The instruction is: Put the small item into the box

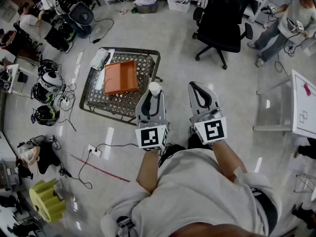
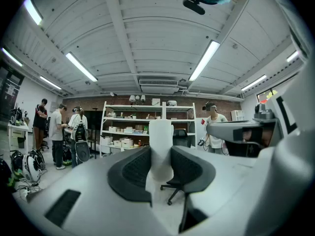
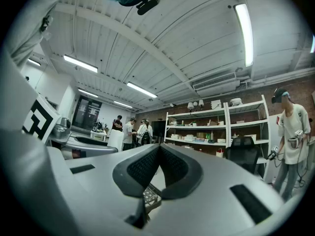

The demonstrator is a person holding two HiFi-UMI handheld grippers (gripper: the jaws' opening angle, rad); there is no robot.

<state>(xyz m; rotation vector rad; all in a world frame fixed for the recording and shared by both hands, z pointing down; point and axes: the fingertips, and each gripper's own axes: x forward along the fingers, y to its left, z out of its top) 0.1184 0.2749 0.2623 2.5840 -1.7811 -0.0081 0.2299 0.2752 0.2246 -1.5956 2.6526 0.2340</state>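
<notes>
- The left gripper [image 1: 152, 97] has its 2 jaws spread wide and pressed on a small white cylinder [image 1: 155, 88]. One dark ribbed pad bears on each side of it.
- In the left gripper view the small white cylinder [image 2: 160, 146] stands upright between the pads, its top rising above them.
- The right gripper [image 1: 201, 90] has its jaws closed tip to tip with nothing between them. The right gripper view shows the dark pads [image 3: 142, 167] meeting at their upper end.
- The shallow orange rectangular box [image 1: 121, 77] lies open on a dark wire-mesh table [image 1: 98, 102], at 10 o'clock from the left gripper and apart from it. The cylinder is not in the box.
- A black office chair [image 1: 219, 19] stands on the pale glossy floor at 1 o'clock from the right gripper, well apart.
- The 2 grippers are held side by side above the floor, at the mesh table's 4 o'clock corner.
</notes>
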